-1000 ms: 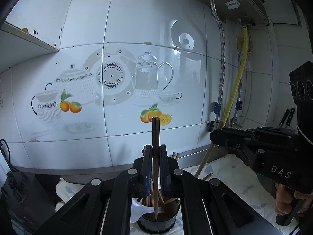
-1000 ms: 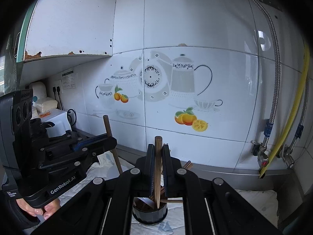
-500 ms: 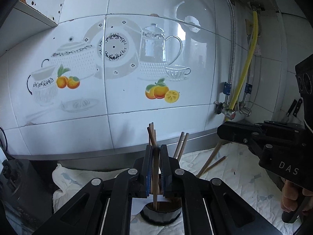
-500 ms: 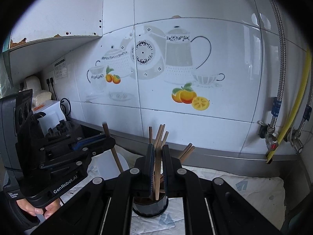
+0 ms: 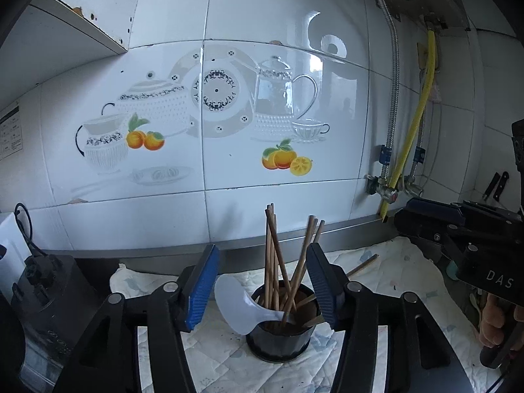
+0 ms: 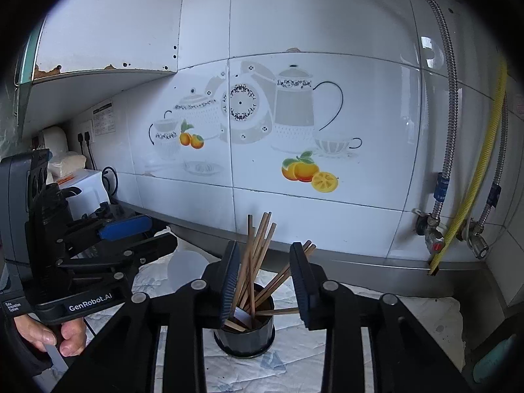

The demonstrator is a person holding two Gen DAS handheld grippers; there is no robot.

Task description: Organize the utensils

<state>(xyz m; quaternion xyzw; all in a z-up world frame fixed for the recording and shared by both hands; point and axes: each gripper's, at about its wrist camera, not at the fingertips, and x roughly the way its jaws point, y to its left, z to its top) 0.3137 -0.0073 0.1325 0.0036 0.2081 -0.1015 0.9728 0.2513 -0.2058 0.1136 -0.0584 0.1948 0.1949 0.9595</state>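
Now both tools opening, gripping nothing: left tool (image 5: 262, 290), right tool (image 6: 263, 280); chopsticks (image 5: 278, 262) upright in dark cup (image 5: 278, 337), white spoon (image 5: 240, 306) at cup's 9 o'clock.

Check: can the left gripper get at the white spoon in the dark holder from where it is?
Probably yes. The left gripper, jaws opening and empty, sits just above the dark holder; the white spoon sticks out toward its left finger, with the chopsticks beside it rather than across.

Left tongs (image 5: 262, 286) and right tongs (image 6: 263, 276) both tilt slightly downward, jaws opening, pads pressing nothing. A hand (image 6: 55, 334) at 8 o'clock in the right-wrist view grips the left tongs' handle.
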